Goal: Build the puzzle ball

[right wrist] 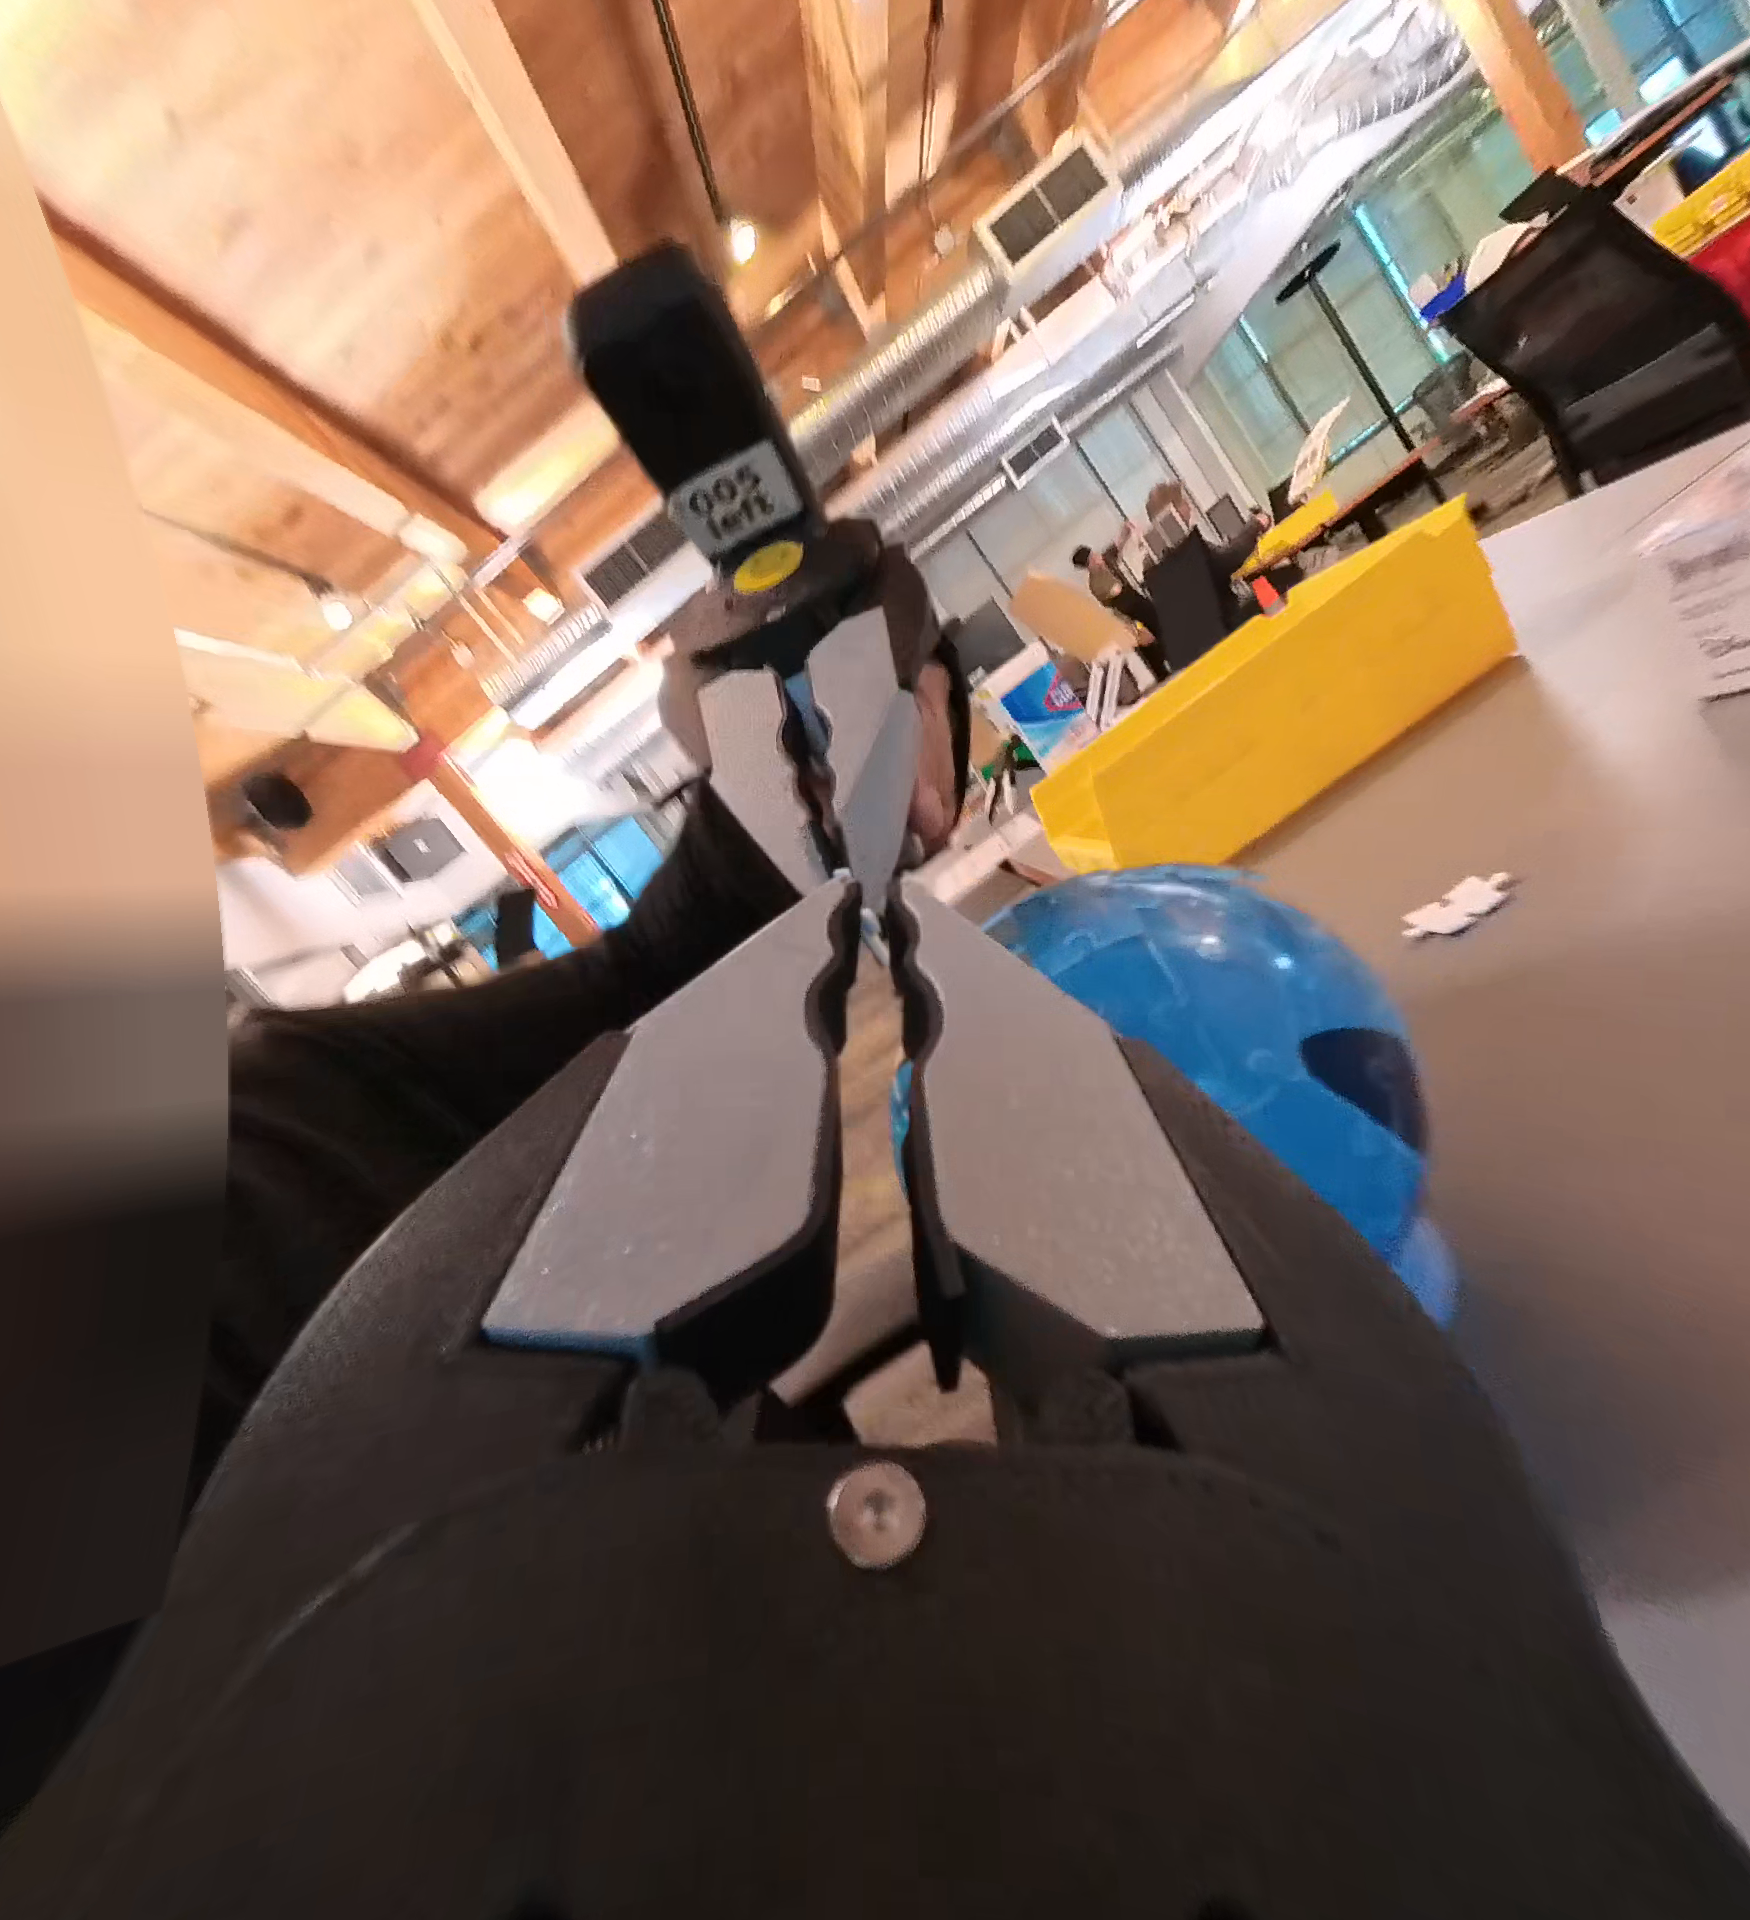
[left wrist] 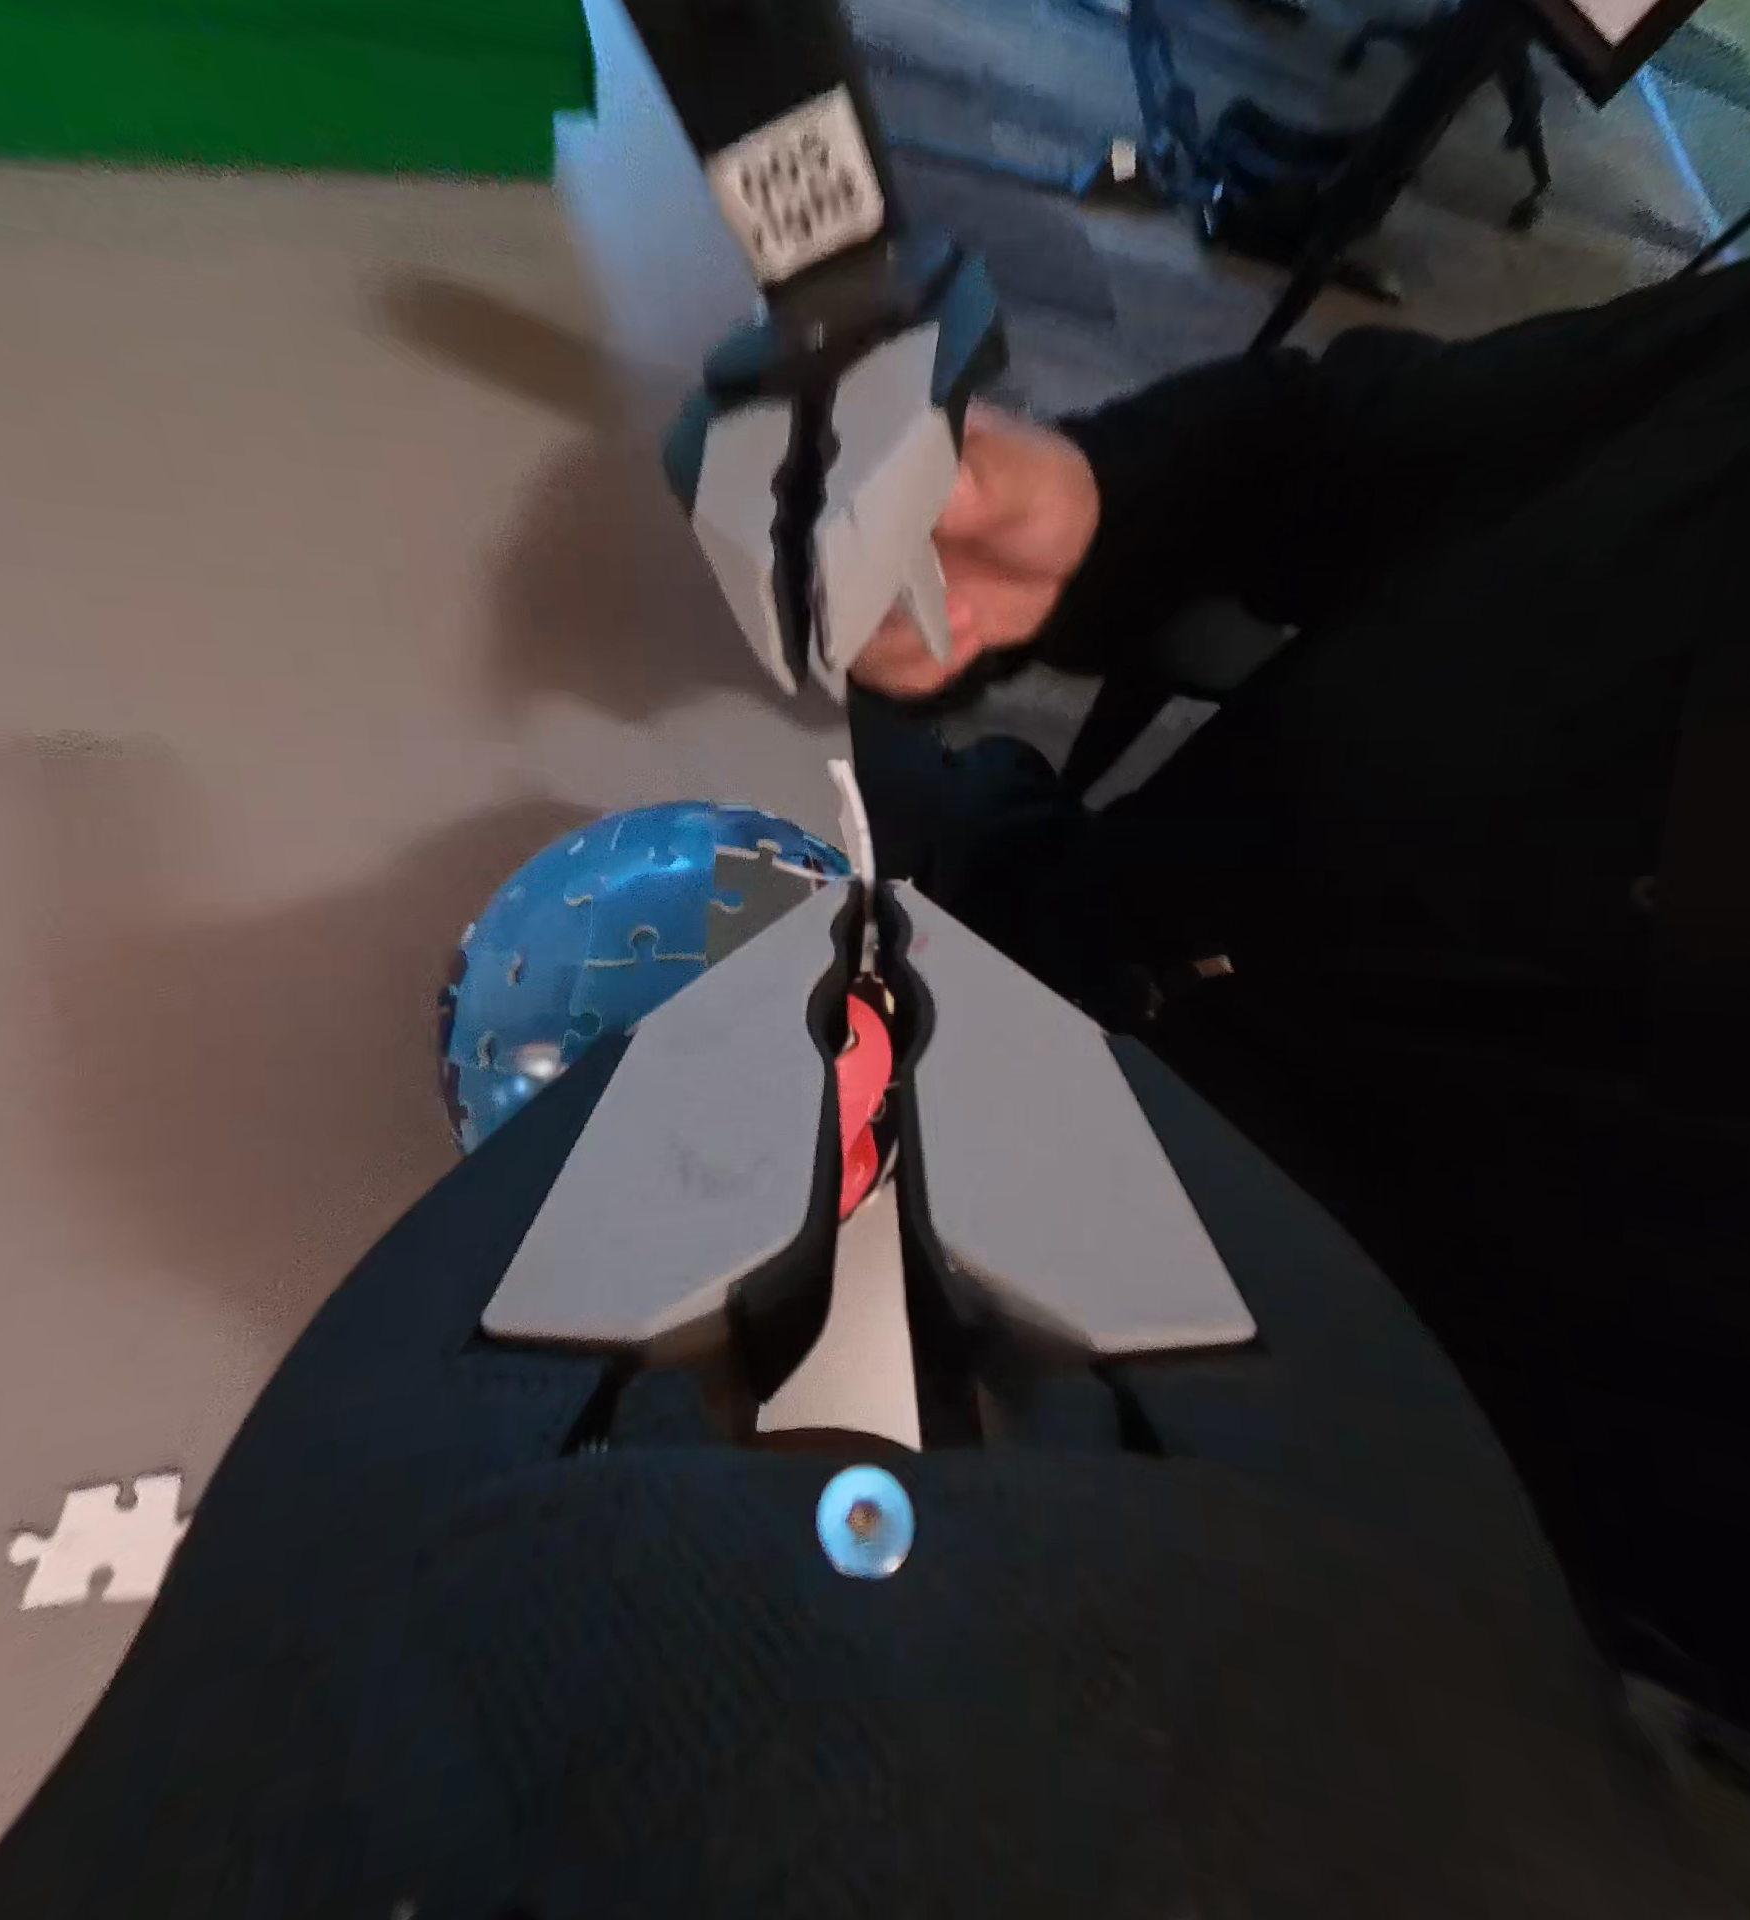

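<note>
Fingers of the left gripper (left wrist: 876,896) were pressed together on a thin white puzzle piece (left wrist: 850,816), which stood edge-on and poked up past the fingertips. In the right wrist view, the right gripper (right wrist: 873,902) had its fingers nearly together, with a thin sliver showing between the tips; whether it was clamped on that same piece was not clear. From the left wrist view, the right gripper hung above the piece with fingers closed and a small gap below the tips, so it looked apart from the piece there.

A blue puzzle ball (left wrist: 590,956), partly built and with 1 open gap in its shell, rested on the grey table (left wrist: 175,727) just below and left of the left gripper. The right wrist view showed the ball (right wrist: 1214,1018) to the right of the grippers, with a dark hole in its side. 1 loose white piece (left wrist: 102,1543) lay flat on the table, well apart from the ball. A yellow bin (right wrist: 1297,707) sat farther back.

This looked like a hand-over or a re-grip of the piece between the 2 grippers. To do it well, the piece probably needed holding by its edge, leaving the tabs free, then turning flat-side toward the ball's gap. Motion blur suggested fast movement; slower moves would help prevent dropping the piece.
</note>
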{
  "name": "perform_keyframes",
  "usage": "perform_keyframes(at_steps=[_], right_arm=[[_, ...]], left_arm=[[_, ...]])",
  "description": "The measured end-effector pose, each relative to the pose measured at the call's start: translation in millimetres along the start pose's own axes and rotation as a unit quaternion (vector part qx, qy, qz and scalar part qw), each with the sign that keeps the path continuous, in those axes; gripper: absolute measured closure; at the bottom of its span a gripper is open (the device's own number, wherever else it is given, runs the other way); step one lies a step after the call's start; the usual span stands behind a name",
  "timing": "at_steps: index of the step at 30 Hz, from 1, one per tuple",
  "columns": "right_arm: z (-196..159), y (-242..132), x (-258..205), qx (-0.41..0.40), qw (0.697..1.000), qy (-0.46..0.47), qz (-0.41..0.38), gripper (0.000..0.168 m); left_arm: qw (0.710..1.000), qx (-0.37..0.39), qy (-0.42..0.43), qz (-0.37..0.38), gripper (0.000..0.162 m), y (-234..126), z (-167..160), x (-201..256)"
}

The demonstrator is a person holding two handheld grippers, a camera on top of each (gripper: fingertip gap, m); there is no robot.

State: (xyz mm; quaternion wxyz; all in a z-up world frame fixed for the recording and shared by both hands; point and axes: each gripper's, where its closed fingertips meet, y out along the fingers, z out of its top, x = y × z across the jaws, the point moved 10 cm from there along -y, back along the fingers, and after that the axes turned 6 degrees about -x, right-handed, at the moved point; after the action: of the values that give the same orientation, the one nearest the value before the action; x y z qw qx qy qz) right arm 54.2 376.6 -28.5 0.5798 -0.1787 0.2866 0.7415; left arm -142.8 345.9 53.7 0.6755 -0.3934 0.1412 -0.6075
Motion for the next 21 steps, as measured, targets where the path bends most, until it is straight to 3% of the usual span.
perform_keyframes(at_steps=[9,13,18,21], right_arm=[[37,-12,1,-0.128,0.963,-0.235,-0.011,0.149],[35,-8,4,-0.164,0.932,-0.324,0.009,0.141],[45,1,-1,-0.184,0.871,-0.456,-0.008,0.153],[40,6,-9,-0.186,0.849,-0.495,-0.008,0.146]], left_arm=[[0.983,-0.143,-0.114,-0.026,0.162,3,18,-26],[0.975,-0.140,-0.163,-0.056,0.162,-1,24,-38],[0.962,-0.128,-0.201,-0.132,0.162,-2,27,-42],[0.962,-0.097,-0.201,-0.156,0.162,-1,28,-39]])
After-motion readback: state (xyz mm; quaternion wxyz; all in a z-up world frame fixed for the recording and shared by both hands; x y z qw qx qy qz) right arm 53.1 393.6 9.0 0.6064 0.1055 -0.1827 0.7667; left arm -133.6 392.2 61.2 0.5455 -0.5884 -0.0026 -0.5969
